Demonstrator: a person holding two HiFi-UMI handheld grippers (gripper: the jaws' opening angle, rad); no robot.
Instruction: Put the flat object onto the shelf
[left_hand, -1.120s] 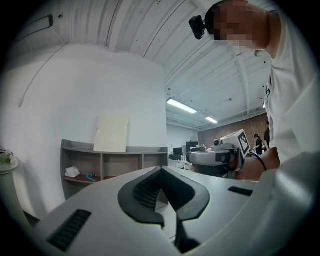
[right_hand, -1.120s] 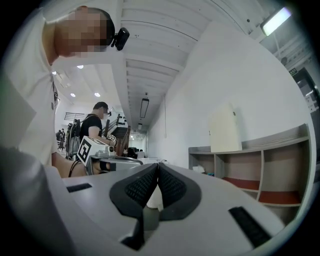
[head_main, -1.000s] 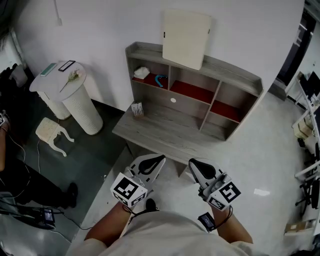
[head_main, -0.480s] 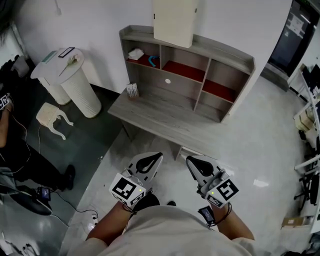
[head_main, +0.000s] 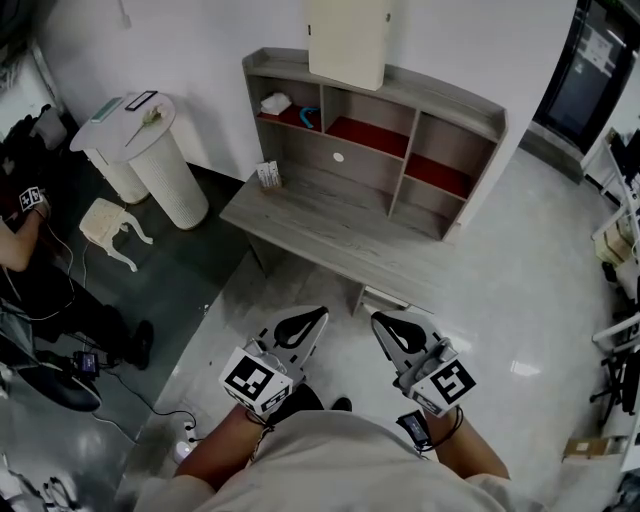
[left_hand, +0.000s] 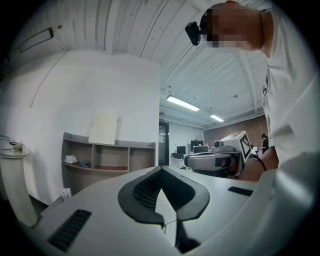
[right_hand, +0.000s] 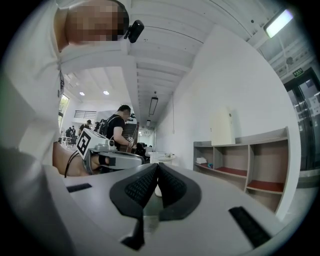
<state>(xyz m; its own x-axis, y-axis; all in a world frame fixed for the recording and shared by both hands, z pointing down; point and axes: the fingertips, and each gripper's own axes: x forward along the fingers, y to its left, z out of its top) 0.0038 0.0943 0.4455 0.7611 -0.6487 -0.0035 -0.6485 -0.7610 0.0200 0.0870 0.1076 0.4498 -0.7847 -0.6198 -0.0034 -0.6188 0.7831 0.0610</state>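
Observation:
A cream flat board (head_main: 347, 40) stands upright on top of the grey shelf unit (head_main: 470, 100), leaning against the white wall. The same board (left_hand: 103, 128) shows on the shelf (left_hand: 107, 145) in the left gripper view, and it appears again (right_hand: 222, 127) above the shelf (right_hand: 260, 137) in the right gripper view. My left gripper (head_main: 320, 315) and right gripper (head_main: 378, 319) hang side by side over the floor, well short of the desk. Both are shut with nothing between their jaws, as the left gripper (left_hand: 161, 168) and right gripper (right_hand: 158, 165) show in their own views.
A grey desk top (head_main: 330, 235) juts out below the shelf, with a small card box (head_main: 268, 176) on it. The left compartment holds a white cloth (head_main: 275, 103) and a blue item (head_main: 308, 118). A white wicker hamper (head_main: 165, 180), a tipped stool (head_main: 110, 225) and a person's arm (head_main: 25, 215) are at left.
The head view has shifted, so the shelf and board sit higher in the picture. Both grippers stay shut in the same place. The person's arm at left has come further into view.

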